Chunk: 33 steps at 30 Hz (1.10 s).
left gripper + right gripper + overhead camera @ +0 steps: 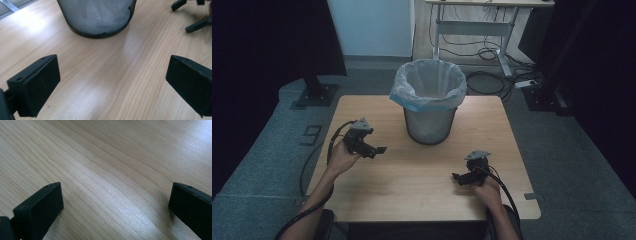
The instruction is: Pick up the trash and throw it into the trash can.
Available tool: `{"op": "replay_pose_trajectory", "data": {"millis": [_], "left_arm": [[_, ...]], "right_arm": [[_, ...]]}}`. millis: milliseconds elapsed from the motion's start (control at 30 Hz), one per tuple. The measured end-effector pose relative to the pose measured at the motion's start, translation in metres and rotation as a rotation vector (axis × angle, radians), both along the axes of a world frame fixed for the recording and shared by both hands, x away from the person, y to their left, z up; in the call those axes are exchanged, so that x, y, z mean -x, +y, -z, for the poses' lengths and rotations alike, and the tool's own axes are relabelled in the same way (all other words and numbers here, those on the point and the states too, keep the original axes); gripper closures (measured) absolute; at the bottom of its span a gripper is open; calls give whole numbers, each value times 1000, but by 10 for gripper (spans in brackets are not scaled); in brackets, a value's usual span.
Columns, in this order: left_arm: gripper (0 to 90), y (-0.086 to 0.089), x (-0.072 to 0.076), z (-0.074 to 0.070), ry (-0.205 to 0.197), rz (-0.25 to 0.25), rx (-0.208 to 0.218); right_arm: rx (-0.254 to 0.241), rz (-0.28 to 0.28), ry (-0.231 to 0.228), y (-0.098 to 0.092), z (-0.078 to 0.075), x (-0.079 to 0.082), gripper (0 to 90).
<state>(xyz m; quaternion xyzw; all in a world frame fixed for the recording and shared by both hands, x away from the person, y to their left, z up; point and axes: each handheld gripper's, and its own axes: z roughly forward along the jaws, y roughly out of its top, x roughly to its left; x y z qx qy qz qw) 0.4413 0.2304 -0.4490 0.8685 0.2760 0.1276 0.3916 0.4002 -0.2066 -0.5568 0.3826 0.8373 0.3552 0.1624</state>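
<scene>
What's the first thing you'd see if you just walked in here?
Probably the mesh wastebasket with its pale plastic liner, standing at the far middle of the wooden table. Next, the two black grippers: the left gripper and the right gripper, one held in each hand, both open with nothing between the jaws.

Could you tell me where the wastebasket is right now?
In the high view the mesh wastebasket stands at the table's far middle, beyond both open grippers.

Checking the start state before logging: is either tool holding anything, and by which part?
Nothing is held. The left tool and right tool both have jaws wide apart over bare table.
</scene>
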Motion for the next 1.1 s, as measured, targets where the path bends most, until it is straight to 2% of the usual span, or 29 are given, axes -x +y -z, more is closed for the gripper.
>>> {"op": "replay_pose_trajectory", "data": {"millis": [33,200,233,300,333,400,467,533,633,667,700,800,967,1100], "left_arm": [[0,0,0,0,0,0,0],[0,-2,4,23,15,-2,-6],[0,-2,4,23,15,-2,-6],[0,-1,6,36,31,-4,14],[0,-1,6,36,31,-4,14],[0,-2,9,48,36,-8,16],[0,-2,10,52,38,-6,13],[0,-2,13,64,46,-5,14],[0,-2,14,71,55,-2,-7],[0,-3,15,77,53,2,-45],[0,-3,16,80,56,5,-55],[0,-4,17,85,68,9,-63],[0,-8,18,98,86,21,-111],[0,-9,18,99,80,21,-107]], "right_arm": [[0,0,0,0,0,0,0],[0,1,1,0,0,0,0],[0,1,1,0,0,0,0],[0,1,1,0,0,0,0],[0,1,1,0,0,0,0],[0,1,1,0,0,0,0],[0,1,1,0,0,0,0],[0,1,1,0,0,0,0],[0,0,0,0,0,0,0],[0,0,0,0,0,0,0],[0,0,0,0,0,0,0],[0,3,0,0,0,0,0],[0,5,0,0,0,1,0],[-1,5,0,0,0,1,0]]}}
